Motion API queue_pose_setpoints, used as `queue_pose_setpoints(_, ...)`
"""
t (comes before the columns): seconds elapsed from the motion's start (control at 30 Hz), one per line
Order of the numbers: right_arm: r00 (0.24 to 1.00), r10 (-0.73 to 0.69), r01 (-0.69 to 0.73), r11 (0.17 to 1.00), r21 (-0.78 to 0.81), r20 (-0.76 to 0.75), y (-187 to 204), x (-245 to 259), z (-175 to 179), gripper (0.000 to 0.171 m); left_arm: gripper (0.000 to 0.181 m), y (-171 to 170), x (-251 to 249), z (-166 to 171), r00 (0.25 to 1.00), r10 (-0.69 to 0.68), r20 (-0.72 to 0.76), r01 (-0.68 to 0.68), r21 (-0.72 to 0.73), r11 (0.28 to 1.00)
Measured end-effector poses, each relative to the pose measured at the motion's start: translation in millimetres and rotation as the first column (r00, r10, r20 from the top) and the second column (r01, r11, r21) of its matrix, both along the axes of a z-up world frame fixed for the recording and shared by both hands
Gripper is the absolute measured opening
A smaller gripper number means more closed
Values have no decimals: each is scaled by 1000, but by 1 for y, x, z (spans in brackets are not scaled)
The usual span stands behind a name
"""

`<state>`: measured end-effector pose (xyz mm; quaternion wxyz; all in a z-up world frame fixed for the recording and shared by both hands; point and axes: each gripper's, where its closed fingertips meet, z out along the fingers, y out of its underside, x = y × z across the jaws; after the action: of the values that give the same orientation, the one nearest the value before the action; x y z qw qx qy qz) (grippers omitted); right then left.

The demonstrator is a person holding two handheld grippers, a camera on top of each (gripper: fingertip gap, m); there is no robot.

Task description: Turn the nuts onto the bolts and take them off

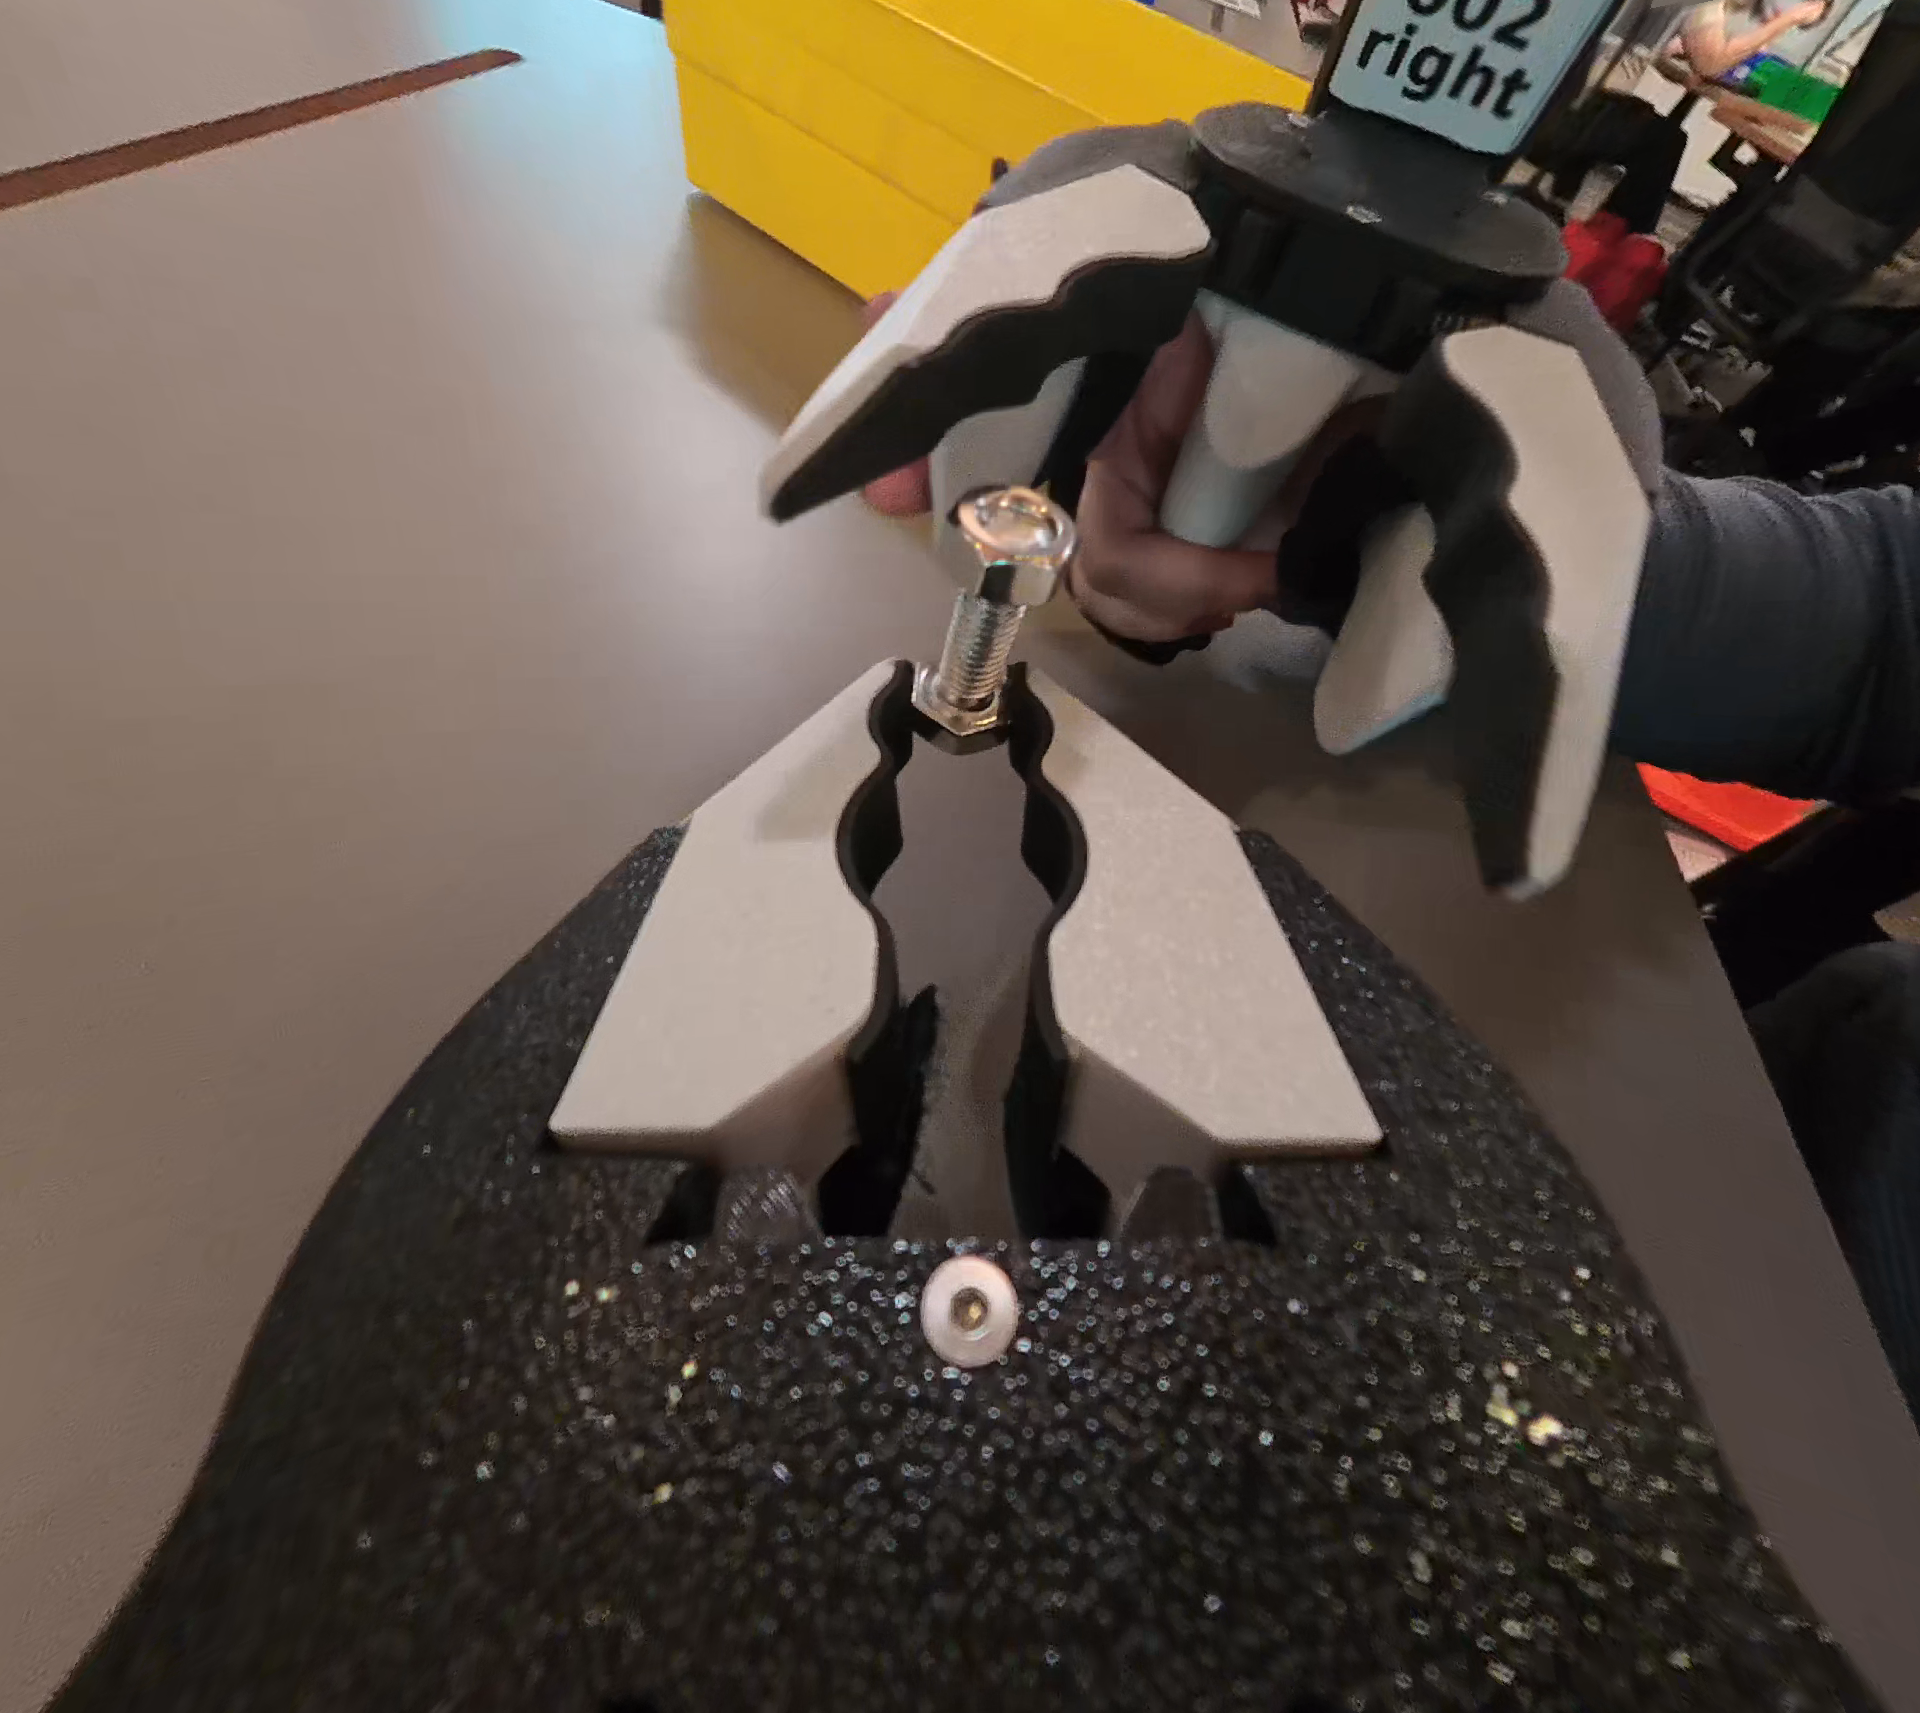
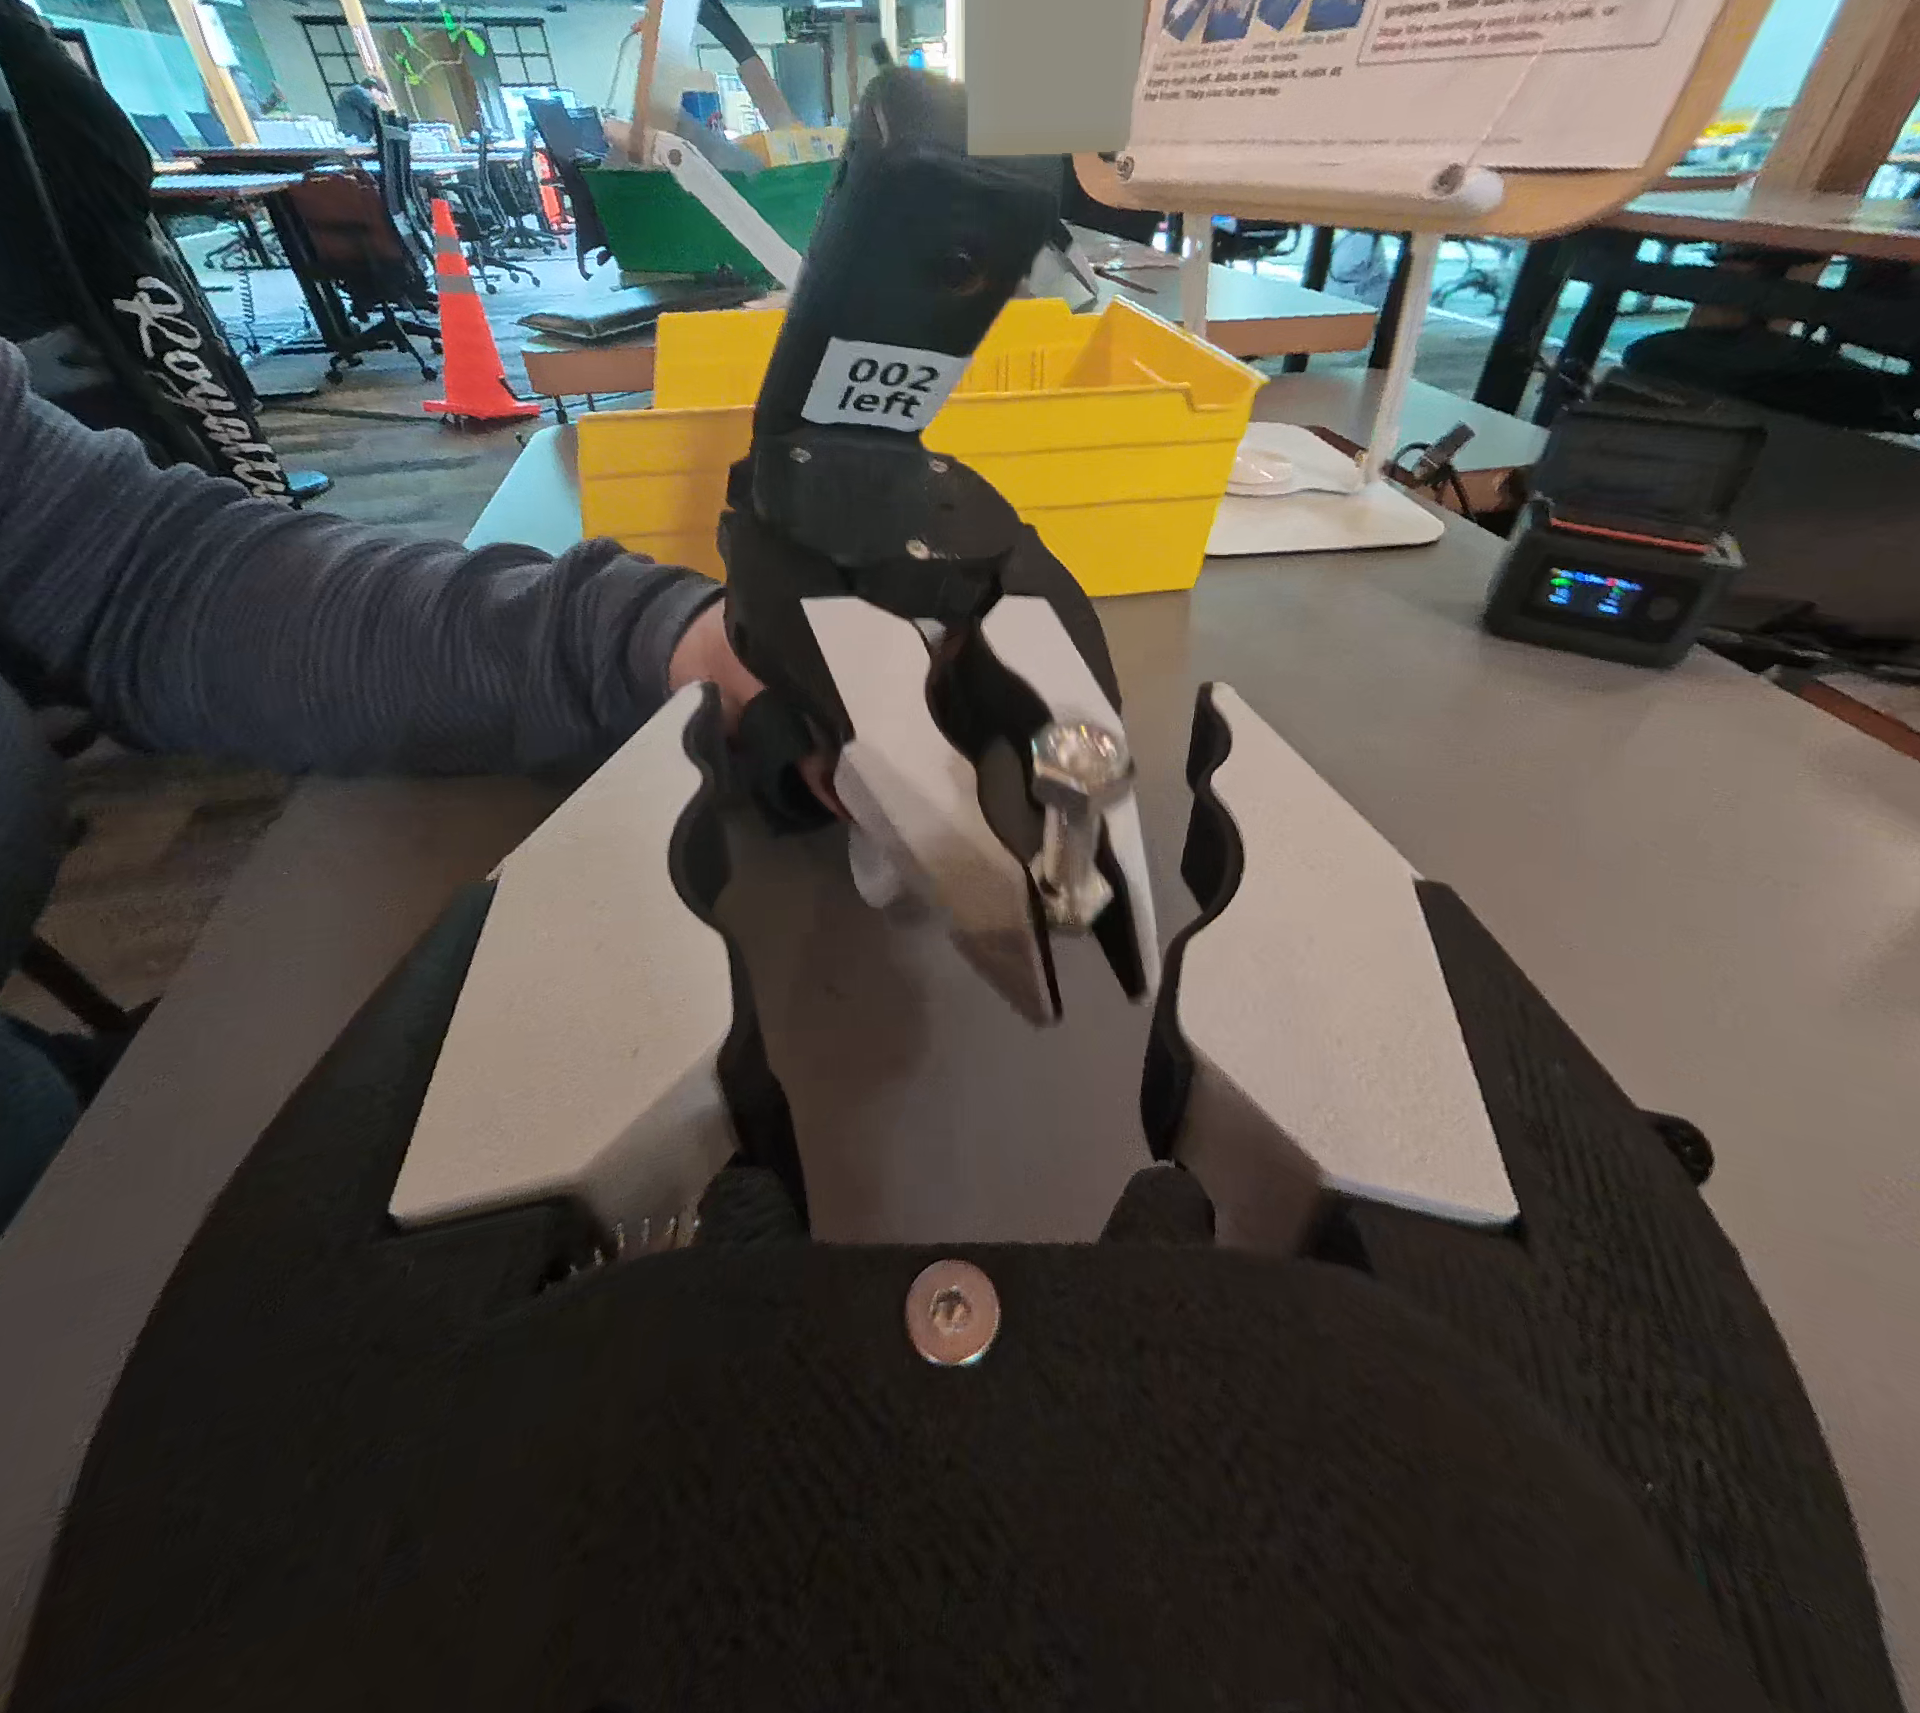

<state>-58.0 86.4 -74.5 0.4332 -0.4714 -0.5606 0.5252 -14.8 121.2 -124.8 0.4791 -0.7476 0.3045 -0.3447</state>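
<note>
Left wrist view: left tongs (image 1: 961,707) pinch nut (image 1: 956,721); right tongs (image 1: 1143,687) wide, yellow bin (image 1: 831,136) behind.

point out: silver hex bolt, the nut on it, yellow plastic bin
silver hex-head bolt (image 1: 971,624): left wrist view, threaded shank.
small silver hex nut (image 1: 958,721): left wrist view, its side, between the fingertips.
yellow plastic bin (image 2: 1101,458): right wrist view, front wall.

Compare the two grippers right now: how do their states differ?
The left gripper is shut, its fingers pinching the nut at the lower end of the bolt; the right gripper is open and holds nothing. The left carries the bolt upright, head on top; the right sits beside the bolt head without touching it. Both share white fingers with wavy black pads.
</note>
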Motion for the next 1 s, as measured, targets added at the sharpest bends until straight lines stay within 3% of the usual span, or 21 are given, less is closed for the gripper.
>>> queue_pose_setpoints(0.13, 998, 43, -44, 999, 12, 47, -9, 0, -8, 87, 16, 2, -4, -1, 1000, 14, 11, -14, -12, 1000)
queue_pose_setpoints(0.23, 998, 46, -45, 998, -33, 30, 1, 13, -2, 71, 16, 6, -19, 8, 996, 62, 69, -61, -13, 998)
queue_pose_setpoints(0.37, 1000, 6, -7, 1000, -29, -31, 4, 6, 6, 86, 16, -3, -3, 10, 999, -15, 48, 15, 2, 1000)
queue_pose_setpoints(0.53, 996, 88, -87, 996, -30, 27, -11, 7, -5, 81, 16, -3, -5, 6, 999, -11, 43, 12, -11, 1000)
queue_pose_setpoints(0.6, 996, 93, -92, 995, -42, 11, -7, 15, 0, 69, 16, 1, -18, 12, 997, 29, 77, -28, -15, 999)
queue_pose_setpoints(0.77, 999, 19, -20, 999, -28, -46, 0, 3, 6, 89, 16, -9, 4, 9, 997, -55, 57, 57, -24, 998)
queue_pose_setpoints(0.87, 995, 100, -100, 994, -38, 5, -16, 2, -4, 83, 16, -8, 6, 4, 997, -56, 60, 59, -40, 997)
queue_pose_setpoints(1.0, 997, 67, -66, 997, -43, 29, -2, 12, -8, 80, 16, -1, -14, 5, 995, -3, 101, 9, -61, 998)
